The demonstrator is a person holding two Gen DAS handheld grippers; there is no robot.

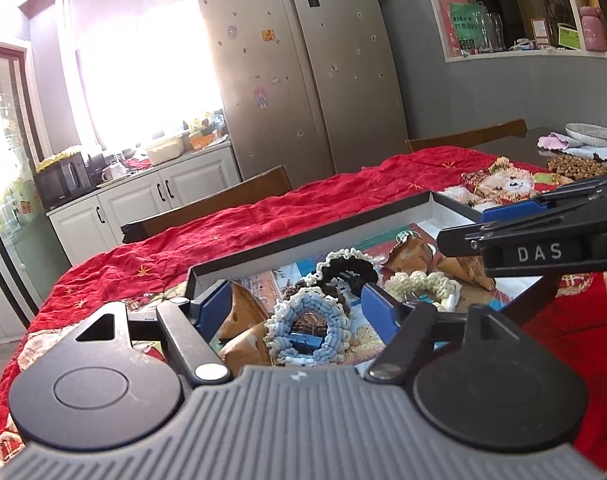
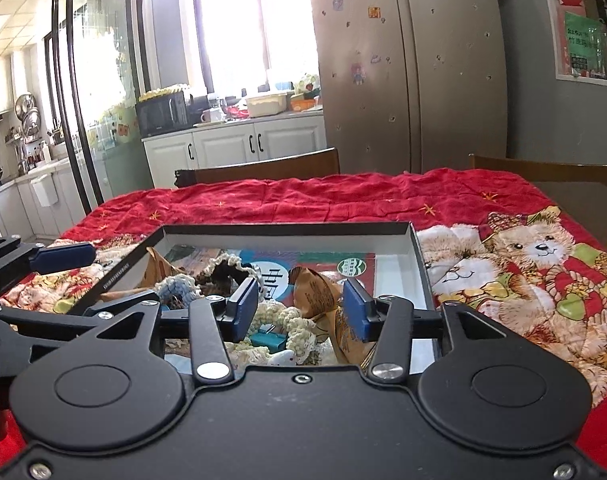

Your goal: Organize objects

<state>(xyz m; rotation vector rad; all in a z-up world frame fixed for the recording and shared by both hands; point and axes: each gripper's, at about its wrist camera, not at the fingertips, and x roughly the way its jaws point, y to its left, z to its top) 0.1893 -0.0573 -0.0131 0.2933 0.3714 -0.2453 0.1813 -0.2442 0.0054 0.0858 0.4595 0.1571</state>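
A shallow black-rimmed box (image 1: pixel 311 236) (image 2: pixel 287 229) lies on the red cloth and holds crocheted scrunchies and brown paper snack packets. My left gripper (image 1: pixel 293 306) is open over the box's near left corner, above a blue-and-white scrunchie (image 1: pixel 303 320). A black scrunchie with a white edge (image 1: pixel 345 270) and a cream scrunchie (image 1: pixel 421 284) lie behind it. My right gripper (image 2: pixel 299 304) is open above the cream scrunchie (image 2: pixel 291 326) and a brown packet (image 2: pixel 315 288); nothing is between its pads. The right gripper also shows in the left wrist view (image 1: pixel 507 208).
The red cloth with teddy-bear prints (image 2: pixel 515 264) covers the table. Wooden chair backs (image 2: pixel 263 170) stand at the far edge. A bowl (image 1: pixel 593 133) and brown pellets (image 1: pixel 575 166) lie at the far right. A fridge (image 1: pixel 303 60) and kitchen cabinets stand behind.
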